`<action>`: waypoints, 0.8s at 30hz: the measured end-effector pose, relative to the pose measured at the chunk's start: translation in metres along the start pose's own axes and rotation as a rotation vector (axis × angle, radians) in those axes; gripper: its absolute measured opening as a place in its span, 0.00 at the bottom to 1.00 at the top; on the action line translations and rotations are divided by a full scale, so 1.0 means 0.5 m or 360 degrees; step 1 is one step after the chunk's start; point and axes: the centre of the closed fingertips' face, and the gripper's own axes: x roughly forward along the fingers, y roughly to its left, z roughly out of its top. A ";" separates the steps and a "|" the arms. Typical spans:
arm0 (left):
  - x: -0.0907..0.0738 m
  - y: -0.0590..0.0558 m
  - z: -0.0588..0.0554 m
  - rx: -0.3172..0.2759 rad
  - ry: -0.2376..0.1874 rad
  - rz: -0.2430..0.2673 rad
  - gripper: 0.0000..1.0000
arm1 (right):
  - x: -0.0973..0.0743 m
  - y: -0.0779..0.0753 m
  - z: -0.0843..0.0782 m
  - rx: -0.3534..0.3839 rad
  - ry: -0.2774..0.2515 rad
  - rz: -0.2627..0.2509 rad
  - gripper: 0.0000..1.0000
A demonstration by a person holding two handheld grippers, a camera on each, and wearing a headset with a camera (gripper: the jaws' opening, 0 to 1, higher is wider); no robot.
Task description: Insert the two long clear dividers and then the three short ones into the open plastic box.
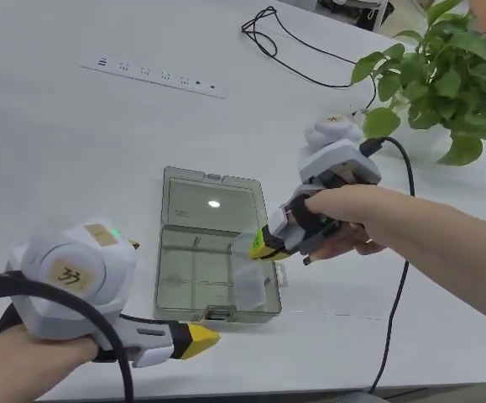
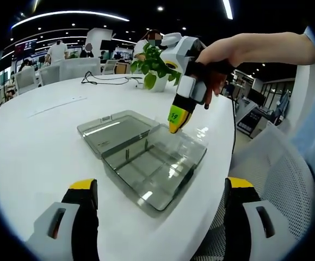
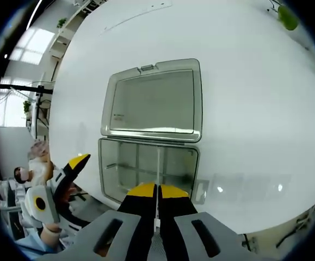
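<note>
Right gripper view — my right tool (image 3: 157,189) pinches a clear divider (image 3: 158,168) edge-on above the open box (image 3: 100,163); any tilt could jam it. Left tool (image 2: 161,185) spread — idle.

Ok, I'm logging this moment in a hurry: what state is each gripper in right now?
Left gripper: open, holding nothing.
Right gripper: shut on a clear divider.
</note>
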 end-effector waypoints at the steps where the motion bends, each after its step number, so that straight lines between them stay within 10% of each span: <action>1: 0.000 0.000 0.000 -0.0001 0.0000 -0.0002 0.99 | 0.000 0.001 -0.001 0.0001 0.0002 0.0000 0.02; 24: 0.001 -0.002 -0.002 -0.0007 -0.0006 -0.0010 0.98 | -0.007 -0.001 -0.007 -0.0007 -0.0017 -0.0027 0.02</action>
